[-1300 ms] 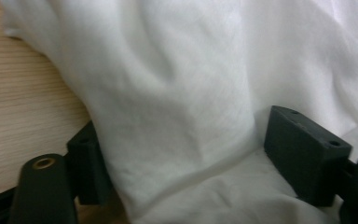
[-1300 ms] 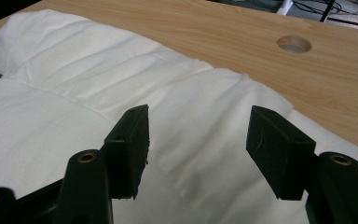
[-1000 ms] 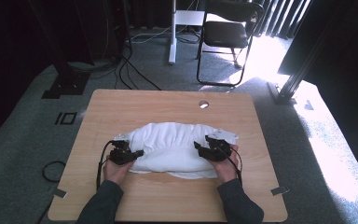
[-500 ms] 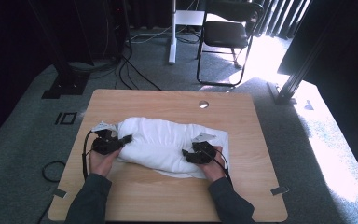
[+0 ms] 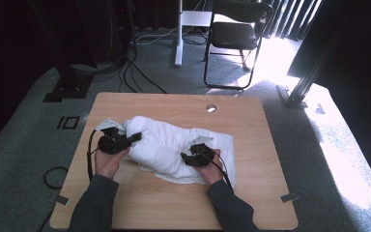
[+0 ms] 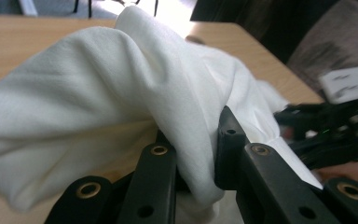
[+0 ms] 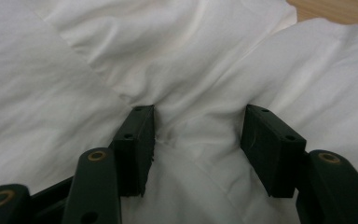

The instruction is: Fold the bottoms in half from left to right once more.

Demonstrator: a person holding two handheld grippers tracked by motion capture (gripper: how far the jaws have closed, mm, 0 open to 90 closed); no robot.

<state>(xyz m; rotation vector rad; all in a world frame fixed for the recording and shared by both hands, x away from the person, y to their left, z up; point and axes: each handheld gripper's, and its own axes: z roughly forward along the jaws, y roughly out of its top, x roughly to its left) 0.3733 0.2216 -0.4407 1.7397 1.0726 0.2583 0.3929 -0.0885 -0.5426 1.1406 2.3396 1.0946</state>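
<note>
A bunched white cloth [image 5: 169, 145] lies on the wooden table [image 5: 251, 193]. My left gripper [image 5: 134, 137] is at the cloth's left end and holds a fold lifted off the table. In the left gripper view the jaws [image 6: 193, 130] are shut on a thick fold of the cloth [image 6: 98, 84], and the other gripper [image 6: 326, 135] shows at the right. My right gripper [image 5: 189, 157] rests on the cloth's near right part. Its jaws [image 7: 196, 126] stand apart, pushed into the cloth [image 7: 191, 56] with a ridge of fabric between them; they have just been closing slightly.
A round cable hole [image 5: 211, 108] sits near the table's far edge. Beyond the table stand a black chair [image 5: 236, 36] and a white post [image 5: 178, 34], with cables [image 5: 140, 72] on the carpet. Bare wood lies right of the cloth.
Both hands have shifted left along the cloth. The left gripper has risen with the cloth's left end, and the bundle has slid left with it. The right gripper has sunk onto the cloth.
</note>
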